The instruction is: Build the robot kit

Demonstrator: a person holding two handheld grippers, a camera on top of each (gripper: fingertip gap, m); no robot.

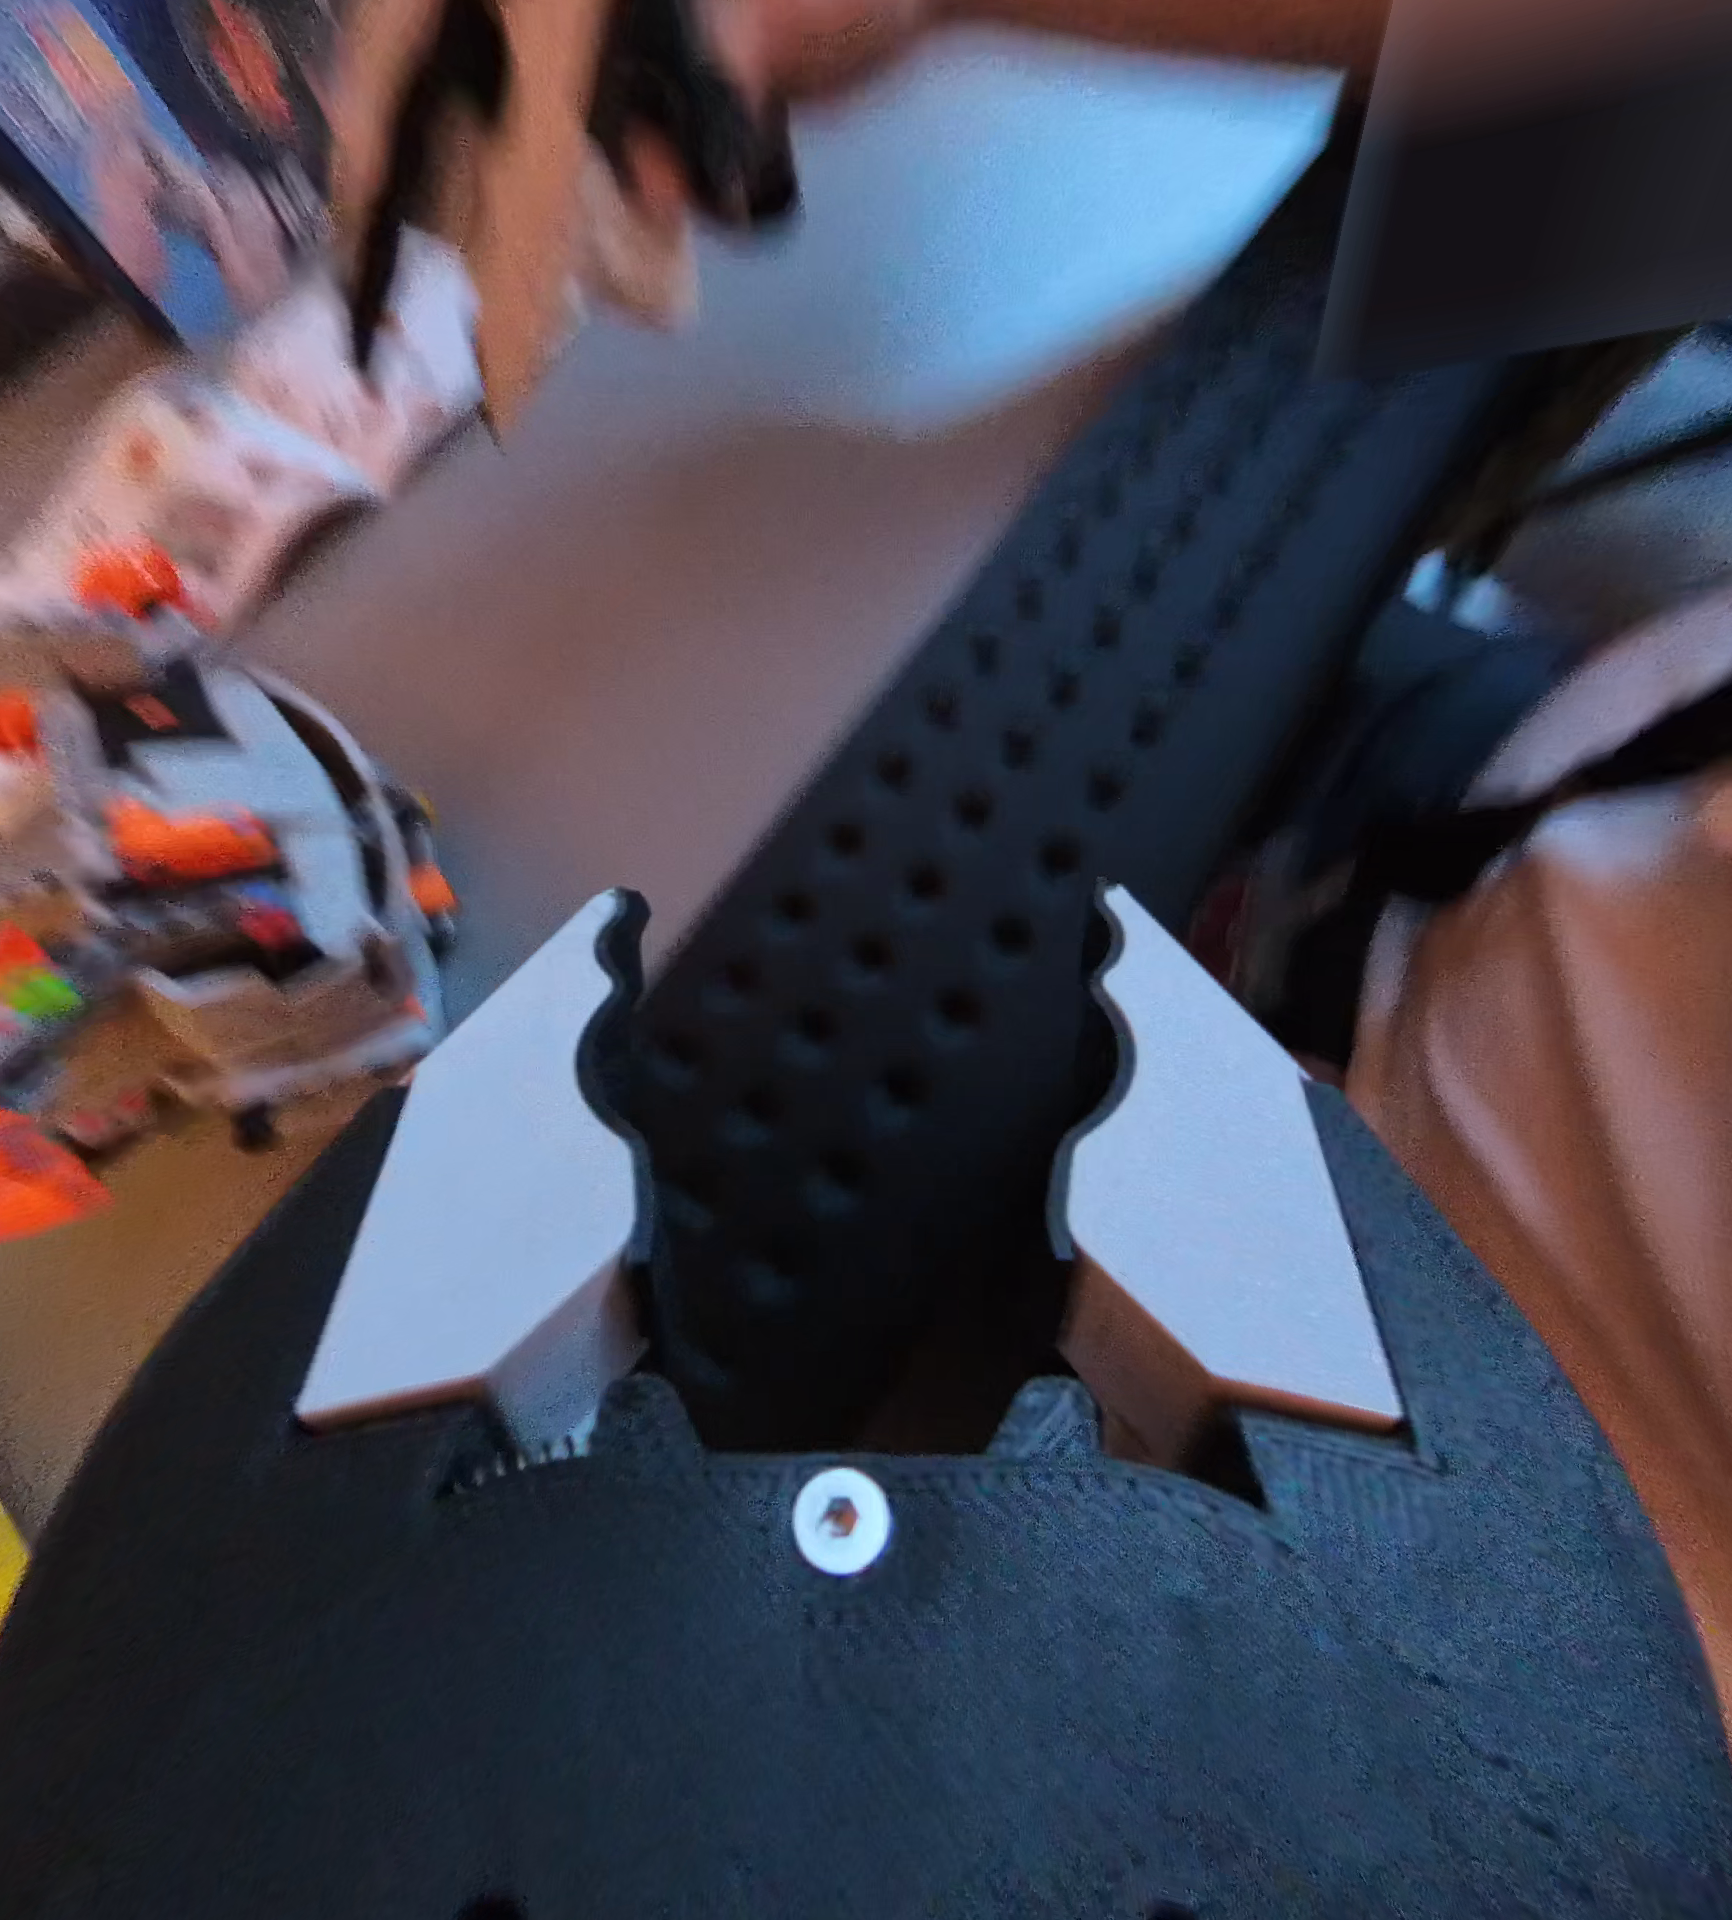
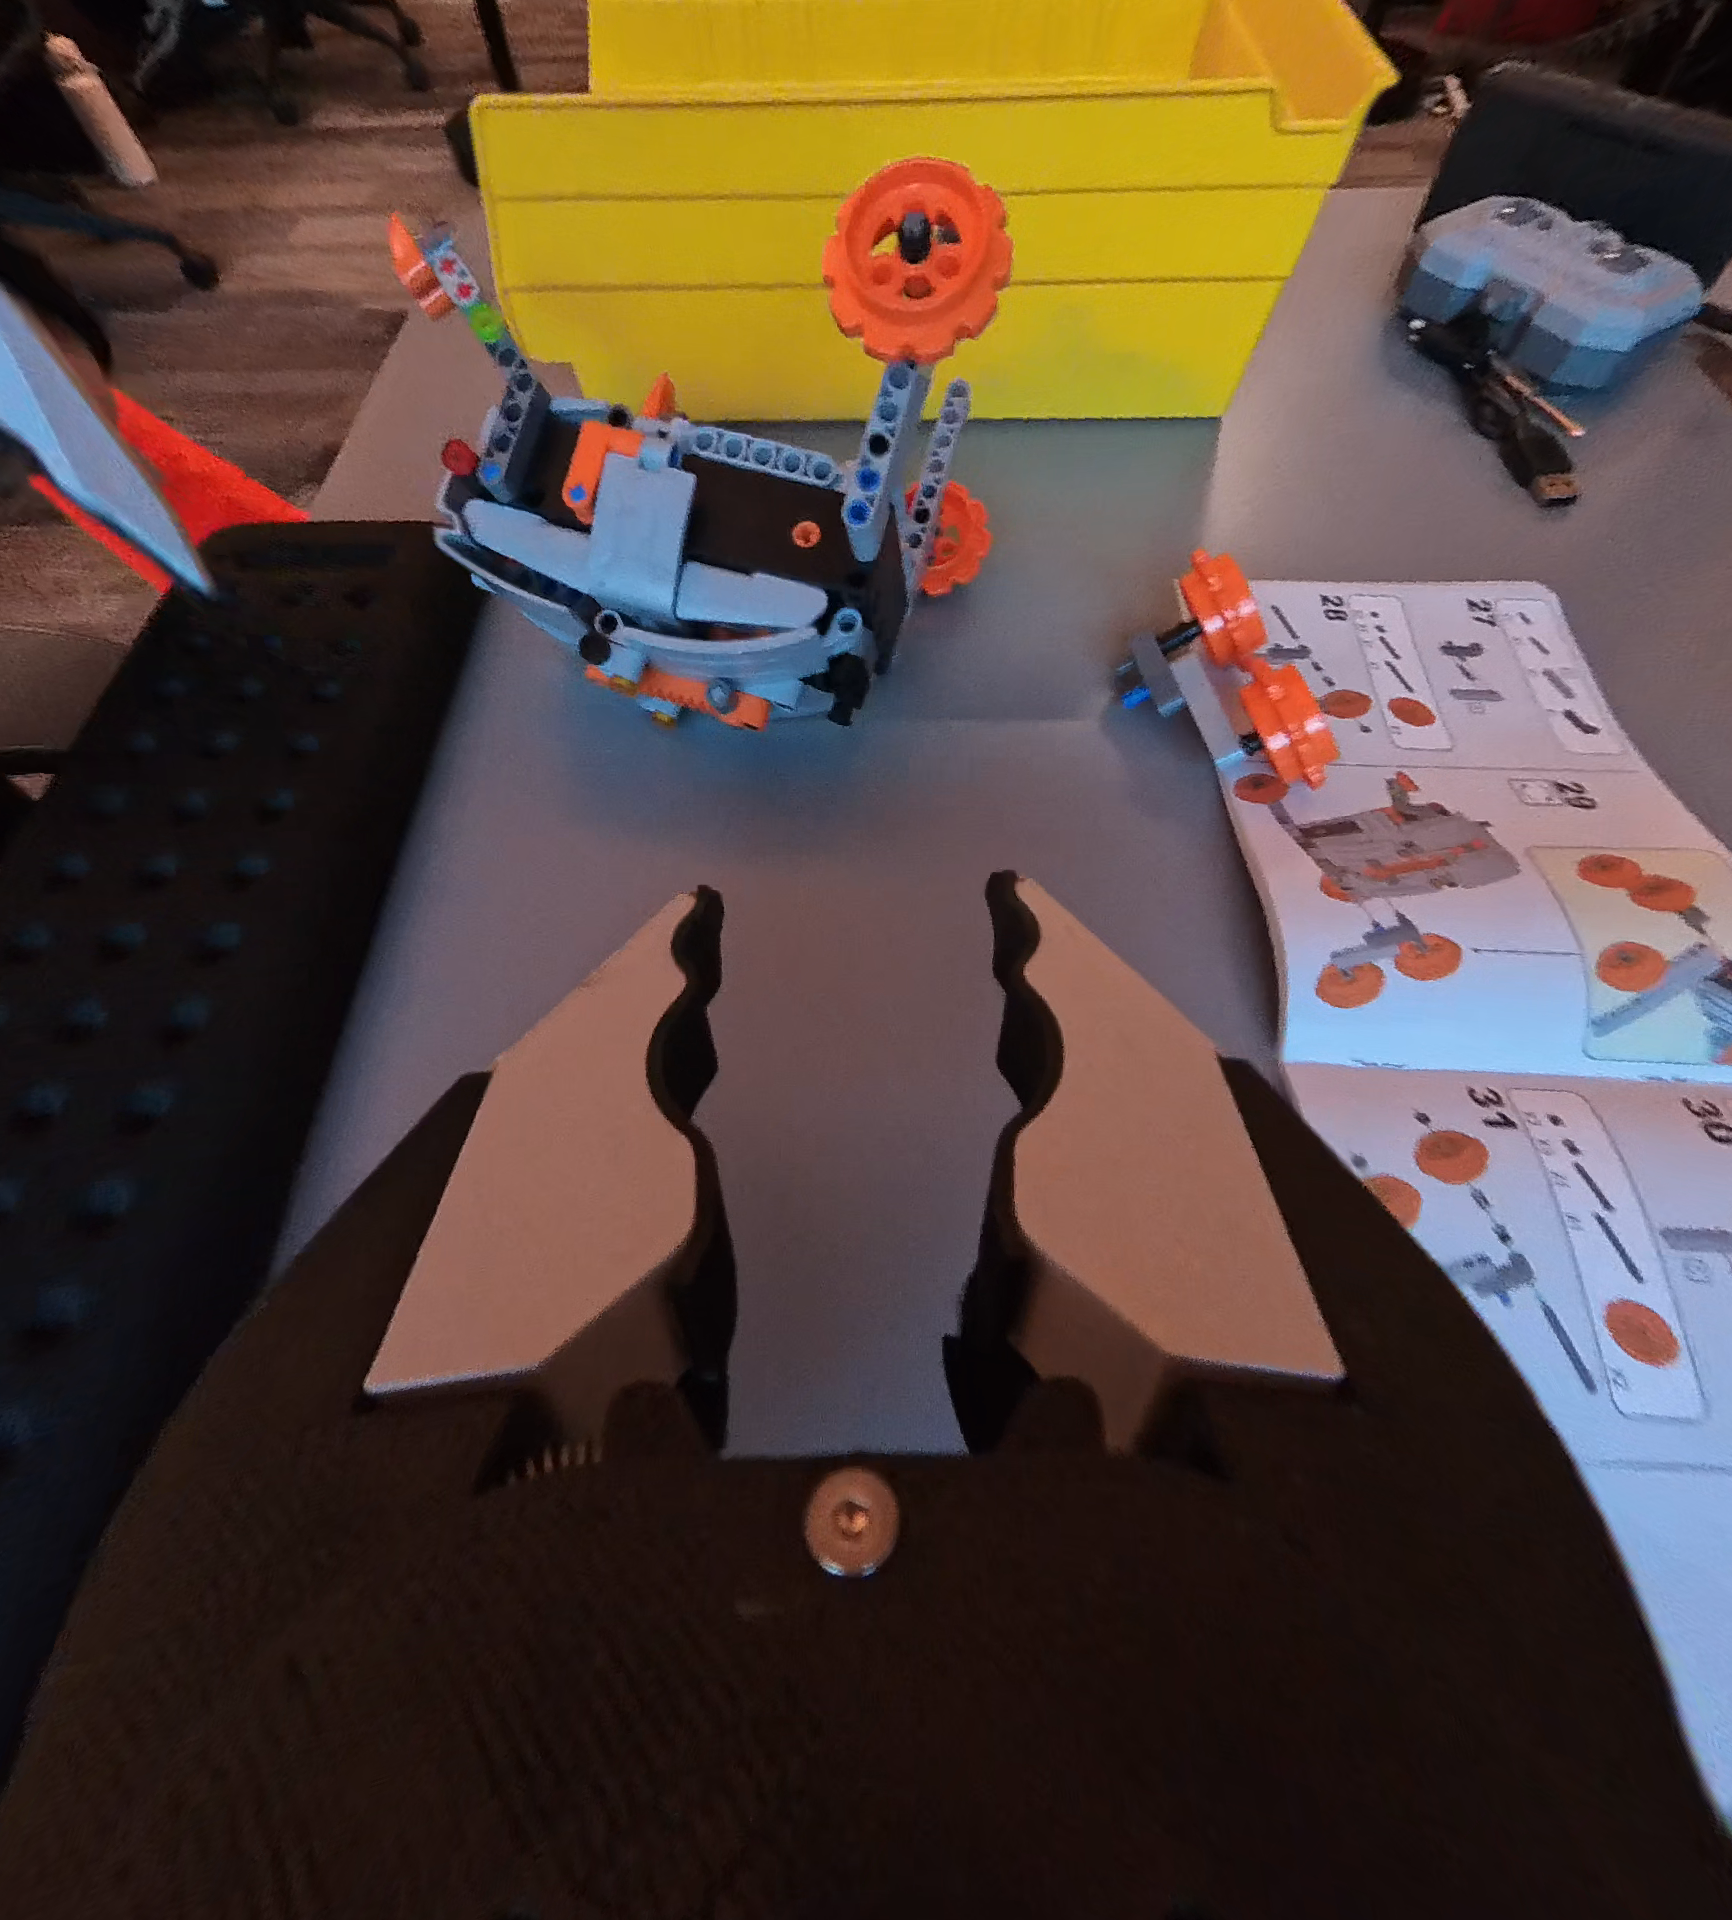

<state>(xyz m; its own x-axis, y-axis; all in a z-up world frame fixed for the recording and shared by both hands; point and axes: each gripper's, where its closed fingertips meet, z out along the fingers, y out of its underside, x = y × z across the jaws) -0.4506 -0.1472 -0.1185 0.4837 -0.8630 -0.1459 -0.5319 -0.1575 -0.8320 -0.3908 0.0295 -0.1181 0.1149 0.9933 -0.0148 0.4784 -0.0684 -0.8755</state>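
My right gripper (image 2: 851, 894) is open and empty, hovering over the grey table (image 2: 841, 810). Ahead of it stands a grey, black and orange brick-built vehicle (image 2: 675, 561), tipped up, with an orange wheel (image 2: 916, 260) raised on a beam. A small axle piece with two orange wheels (image 2: 1246, 665) lies on the edge of an open instruction booklet (image 2: 1527, 883). My left gripper (image 1: 862, 899) is open; a black perforated bar (image 1: 997, 748) crosses behind its gap. The left wrist view is heavily blurred. The left gripper's black perforated body (image 2: 166, 831) shows at the left of the right wrist view.
A yellow bin (image 2: 903, 208) stands behind the vehicle. A grey box with a cable (image 2: 1548, 291) sits at the far right. A person's brown sleeve (image 1: 1568, 1143) fills the right of the left wrist view, and a hand (image 1: 571, 187) shows at its top. Office chairs stand beyond the table. My right tips are about 15 centimetres from the black perforated bar (image 1: 997, 748), my left tips only 6 centimetres. It is also in sight in the right wrist view (image 2: 95, 1022). The orange wheel (image 2: 916, 260) lies around 12 centimetres away from my right fingertips.
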